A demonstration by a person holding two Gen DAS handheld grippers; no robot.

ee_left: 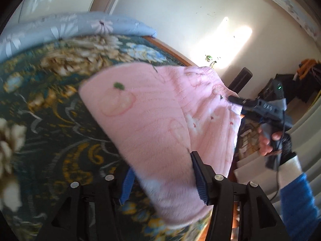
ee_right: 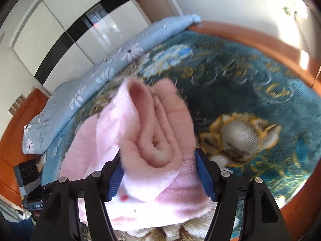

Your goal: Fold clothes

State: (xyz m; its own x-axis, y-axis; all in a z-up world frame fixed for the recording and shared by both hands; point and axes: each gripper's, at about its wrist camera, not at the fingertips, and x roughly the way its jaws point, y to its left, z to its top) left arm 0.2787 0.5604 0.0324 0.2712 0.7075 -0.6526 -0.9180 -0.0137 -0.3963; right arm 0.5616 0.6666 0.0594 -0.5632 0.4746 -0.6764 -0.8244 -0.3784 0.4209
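Note:
A pink fleece garment (ee_left: pixel 152 116) lies folded on the dark green floral blanket (ee_left: pixel 50 104) of a bed. In the left wrist view my left gripper (ee_left: pixel 163 182) stands open at the garment's near edge, and the cloth runs between its blue pads without being squeezed. At the garment's far right edge, a hand holds my right gripper (ee_left: pixel 235 100). Seen from the right wrist, the pink garment (ee_right: pixel 152 124) is bunched into thick stacked folds. These folds sit between the spread pads of my right gripper (ee_right: pixel 160 177), which I read as open.
A light blue flowered quilt (ee_right: pixel 96 78) is rolled along the far side of the bed. The orange wooden bed frame (ee_right: pixel 260 42) curves round the blanket's edge. White wardrobe doors (ee_right: pixel 66 32) stand behind. Dark bags and clutter (ee_left: pixel 284 84) sit by the wall on the right.

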